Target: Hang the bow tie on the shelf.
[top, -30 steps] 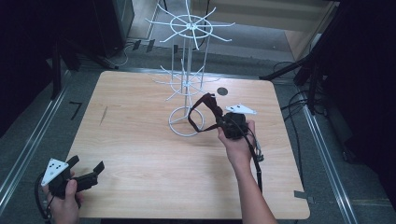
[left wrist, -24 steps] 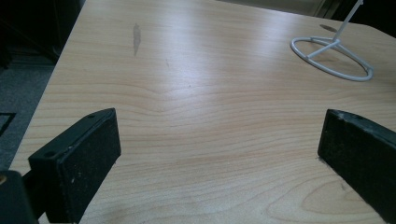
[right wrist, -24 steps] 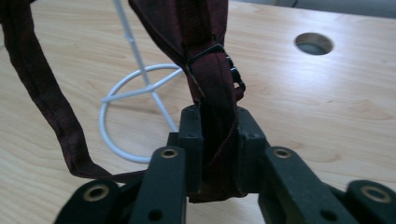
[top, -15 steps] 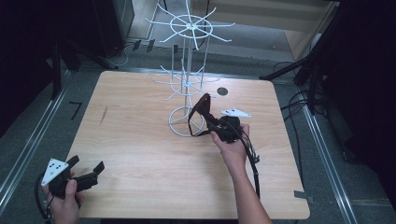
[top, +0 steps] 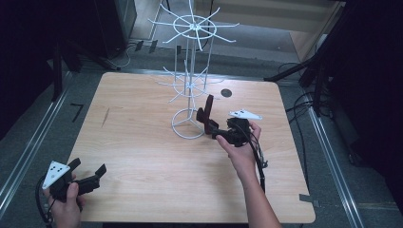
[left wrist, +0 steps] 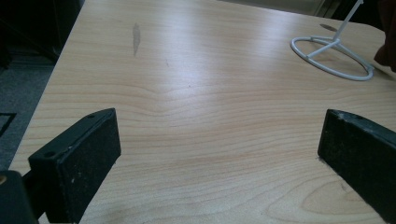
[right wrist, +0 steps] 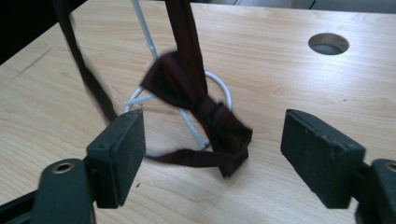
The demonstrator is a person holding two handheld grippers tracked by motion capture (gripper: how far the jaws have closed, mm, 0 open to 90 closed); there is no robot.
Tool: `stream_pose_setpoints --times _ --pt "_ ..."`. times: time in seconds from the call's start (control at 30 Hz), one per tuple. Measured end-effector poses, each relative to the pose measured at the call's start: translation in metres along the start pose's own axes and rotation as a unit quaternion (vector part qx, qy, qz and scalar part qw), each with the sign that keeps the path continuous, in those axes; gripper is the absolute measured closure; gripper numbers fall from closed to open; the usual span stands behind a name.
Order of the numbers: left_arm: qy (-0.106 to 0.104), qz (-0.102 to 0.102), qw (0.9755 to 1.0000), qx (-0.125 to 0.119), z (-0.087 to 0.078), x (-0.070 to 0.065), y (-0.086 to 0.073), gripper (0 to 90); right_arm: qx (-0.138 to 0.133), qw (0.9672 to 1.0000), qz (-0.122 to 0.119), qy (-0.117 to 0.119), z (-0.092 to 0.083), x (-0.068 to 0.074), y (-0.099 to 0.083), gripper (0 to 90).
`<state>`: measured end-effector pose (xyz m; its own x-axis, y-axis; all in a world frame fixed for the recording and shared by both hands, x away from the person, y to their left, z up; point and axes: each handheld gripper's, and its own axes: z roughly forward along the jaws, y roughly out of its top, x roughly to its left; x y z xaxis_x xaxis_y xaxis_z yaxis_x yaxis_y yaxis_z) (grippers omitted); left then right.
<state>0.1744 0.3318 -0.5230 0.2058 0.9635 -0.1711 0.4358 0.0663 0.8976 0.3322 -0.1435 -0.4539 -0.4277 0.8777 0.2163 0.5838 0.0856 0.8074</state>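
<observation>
Opening right gripper (right wrist: 212, 154) beside bow tie (right wrist: 205, 116); bare table (top: 142, 142) leftward.

Dark maroon bow tie (right wrist: 201, 112), white wire rack (top: 190, 90), pale wood-grain table (top: 142, 142).

This looks like a lab or test room rather than a home. A bare wooden table (top: 142, 142) stands on grey carpet between metal floor rails (top: 28, 152), with loose cables (top: 304, 102) and dark equipment stands (top: 328, 57), dimly seen, around it.

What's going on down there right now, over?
Right gripper just opened, bow tie released, hanging on wire rack. Left gripper open, idle. Nothing blocking.
</observation>
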Motion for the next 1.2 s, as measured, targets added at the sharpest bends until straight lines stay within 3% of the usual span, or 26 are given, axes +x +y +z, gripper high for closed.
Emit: stream_pose_setpoints --times 0.47,1.2 --pt "0.000 -0.001 1.0000 0.000 0.000 0.000 0.000 0.0 -0.036 0.9993 -0.002 -0.008 -0.038 -0.011 -0.002 19.3" --pt "0.001 -0.001 1.0000 -0.001 0.000 0.000 0.000 0.0 -0.047 0.9981 0.021 -0.034 -0.079 -0.046 -0.031 17.9"
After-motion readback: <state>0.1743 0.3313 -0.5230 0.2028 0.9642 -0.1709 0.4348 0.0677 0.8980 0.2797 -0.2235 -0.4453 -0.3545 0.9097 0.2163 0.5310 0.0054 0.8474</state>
